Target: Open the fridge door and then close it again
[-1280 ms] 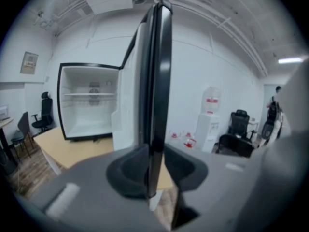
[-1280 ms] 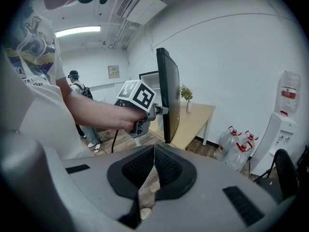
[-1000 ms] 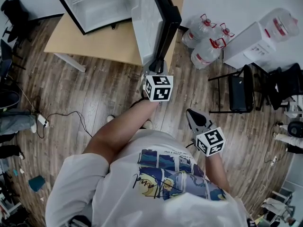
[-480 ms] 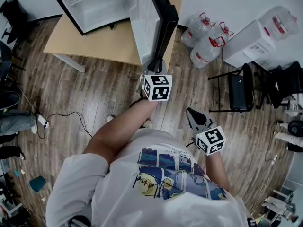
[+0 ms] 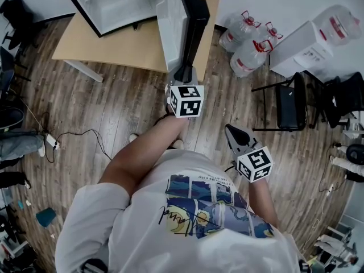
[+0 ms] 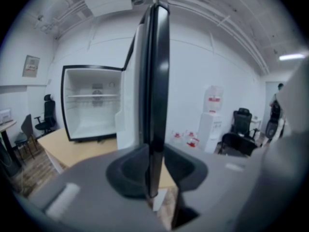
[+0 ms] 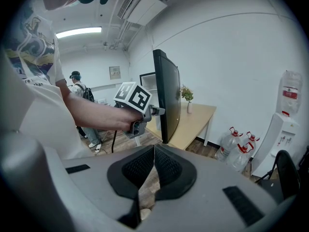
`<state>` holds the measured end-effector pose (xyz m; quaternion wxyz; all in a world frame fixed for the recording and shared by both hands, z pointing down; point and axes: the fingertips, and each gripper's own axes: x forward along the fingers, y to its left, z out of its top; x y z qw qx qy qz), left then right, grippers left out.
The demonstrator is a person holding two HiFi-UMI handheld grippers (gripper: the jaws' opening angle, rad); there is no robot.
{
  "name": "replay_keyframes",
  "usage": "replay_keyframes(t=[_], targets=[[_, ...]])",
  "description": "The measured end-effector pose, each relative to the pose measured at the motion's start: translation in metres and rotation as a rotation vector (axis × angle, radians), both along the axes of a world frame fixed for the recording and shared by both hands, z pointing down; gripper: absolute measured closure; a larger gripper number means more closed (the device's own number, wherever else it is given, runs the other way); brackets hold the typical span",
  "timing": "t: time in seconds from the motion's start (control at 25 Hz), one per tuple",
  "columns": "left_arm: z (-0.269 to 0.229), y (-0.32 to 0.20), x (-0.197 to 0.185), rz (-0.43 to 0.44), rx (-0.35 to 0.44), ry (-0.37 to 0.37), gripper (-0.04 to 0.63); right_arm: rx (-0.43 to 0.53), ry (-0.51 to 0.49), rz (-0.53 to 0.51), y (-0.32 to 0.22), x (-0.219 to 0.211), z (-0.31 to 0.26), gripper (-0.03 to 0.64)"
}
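A small black fridge point(image 5: 108, 4) with a white, empty inside point(image 6: 91, 105) stands on a wooden table point(image 5: 114, 50). Its door point(image 5: 176, 21) is swung wide open and juts out past the table's front edge. My left gripper point(image 5: 185, 75) is shut on the door's free edge; in the left gripper view the thin dark door edge point(image 6: 157, 81) runs down between the two pads point(image 6: 128, 170). From the right gripper view I see that left gripper point(image 7: 157, 111) at the door point(image 7: 169, 95). My right gripper point(image 5: 232, 134) hangs lower right, away from the fridge, shut and holding nothing point(image 7: 154, 151).
Several large water bottles point(image 5: 244, 44) stand on the floor right of the table, beside a white water dispenser point(image 5: 307, 47). A black chair point(image 5: 290, 110) is at the right. A cable point(image 5: 74, 141) trails over the wooden floor at the left. Another person point(image 7: 79, 88) stands far off.
Only the head view has shifted a little. The door and both grippers keep their places.
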<state>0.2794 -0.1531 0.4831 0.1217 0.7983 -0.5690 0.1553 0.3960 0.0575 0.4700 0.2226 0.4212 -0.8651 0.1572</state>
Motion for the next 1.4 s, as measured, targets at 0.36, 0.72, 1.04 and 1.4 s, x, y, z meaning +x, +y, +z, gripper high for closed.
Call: replay_keyframes(t=[0.36,0.72,1.04,1.4], targets=[[0.002,0.004,-0.026,-0.035,0.002,-0.022,0.488,0.002,-0.007,-0.041,-0.004,-0.01,0.0,0.603],[0.001,0.006,-0.063,-0.08,0.003,-0.037,0.488,-0.003,-0.013,-0.091,-0.011,-0.025,0.001,0.603],[0.0,0.005,-0.095,-0.092,-0.004,-0.055,0.483,-0.029,-0.018,-0.155,-0.017,-0.044,0.007,0.603],[0.002,0.0,-0.143,-0.077,-0.005,-0.054,0.476,-0.03,-0.016,-0.181,-0.042,-0.077,0.007,0.603]])
